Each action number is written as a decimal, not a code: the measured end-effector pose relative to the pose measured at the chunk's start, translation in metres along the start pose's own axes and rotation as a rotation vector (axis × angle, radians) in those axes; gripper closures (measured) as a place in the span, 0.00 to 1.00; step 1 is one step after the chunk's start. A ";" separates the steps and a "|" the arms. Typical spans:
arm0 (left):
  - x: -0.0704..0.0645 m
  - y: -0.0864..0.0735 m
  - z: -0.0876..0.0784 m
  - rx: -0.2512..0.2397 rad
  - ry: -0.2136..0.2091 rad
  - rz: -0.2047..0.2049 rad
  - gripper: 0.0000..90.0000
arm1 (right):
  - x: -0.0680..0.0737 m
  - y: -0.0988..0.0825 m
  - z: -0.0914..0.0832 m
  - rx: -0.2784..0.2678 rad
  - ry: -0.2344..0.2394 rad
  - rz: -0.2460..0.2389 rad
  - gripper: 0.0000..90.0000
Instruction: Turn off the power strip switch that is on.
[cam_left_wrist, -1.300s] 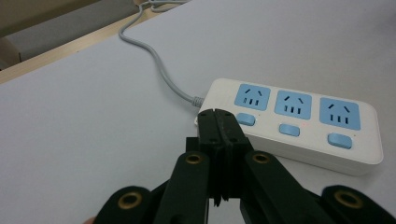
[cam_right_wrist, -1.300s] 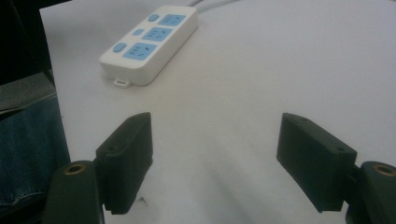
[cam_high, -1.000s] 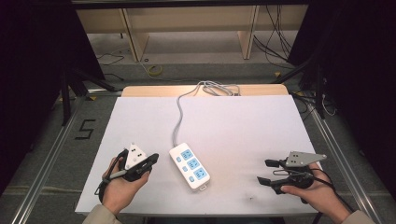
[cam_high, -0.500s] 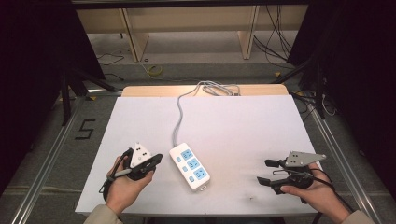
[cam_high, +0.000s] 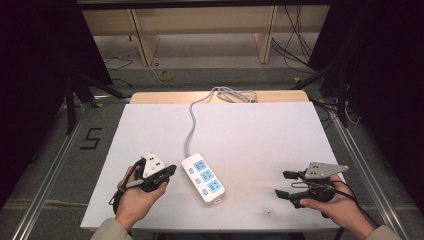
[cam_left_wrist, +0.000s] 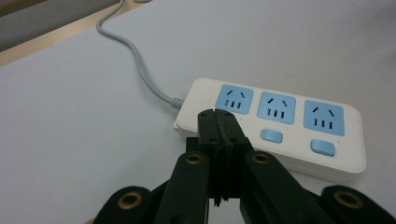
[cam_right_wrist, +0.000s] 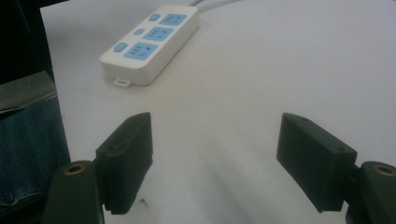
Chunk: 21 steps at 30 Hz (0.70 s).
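Two grippers are in my hands over the white tabletop (cam_high: 260, 140), and they stand in opposite states. My left gripper (cam_high: 167, 172) has its jaws pressed flat together with nothing between them; in the left gripper view (cam_left_wrist: 219, 122) the two black fingers meet along one seam. Its tip points toward the power strip (cam_high: 202, 177) and sits just beside the strip's cable end. In the left gripper view the closed tip overlaps the strip's near edge beside the first blue socket, but I cannot tell whether it touches the casing or hangs just above it.

My right gripper (cam_high: 286, 184) is spread wide and holds nothing. In the right gripper view (cam_right_wrist: 215, 163) bare tabletop lies between its two pads, and it rests near the tabletop's front right edge, well apart from the strip.

The power strip lies near the front middle of the tabletop, set at a slant, between the two grippers but much closer to the left one. It is white with three blue sockets and blue switches (cam_left_wrist: 272, 136). Its grey cord (cam_high: 190, 125) runs away from me toward the far edge, where it gathers in loose loops.
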<state>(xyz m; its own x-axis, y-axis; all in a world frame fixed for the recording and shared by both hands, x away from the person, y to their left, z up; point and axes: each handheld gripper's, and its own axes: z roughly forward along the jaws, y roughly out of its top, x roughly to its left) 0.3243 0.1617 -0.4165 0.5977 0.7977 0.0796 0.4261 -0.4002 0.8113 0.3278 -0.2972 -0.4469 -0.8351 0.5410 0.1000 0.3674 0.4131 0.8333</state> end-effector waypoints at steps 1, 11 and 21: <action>0.000 0.000 0.000 -0.002 -0.001 -0.002 0.99 | 0.000 0.000 0.000 0.001 0.001 0.001 0.30; -0.002 0.005 0.005 0.005 -0.008 0.003 1.00 | 0.000 0.000 0.000 0.001 0.001 0.000 0.30; -0.005 0.011 0.010 0.013 -0.018 0.017 1.00 | 0.001 0.000 0.000 0.002 0.002 0.000 0.30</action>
<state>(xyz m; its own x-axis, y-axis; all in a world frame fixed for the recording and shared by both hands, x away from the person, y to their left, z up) 0.3328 0.1488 -0.4141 0.6167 0.7828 0.0826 0.4244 -0.4191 0.8026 0.3275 -0.2966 -0.4468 -0.8358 0.5396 0.1012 0.3684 0.4146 0.8321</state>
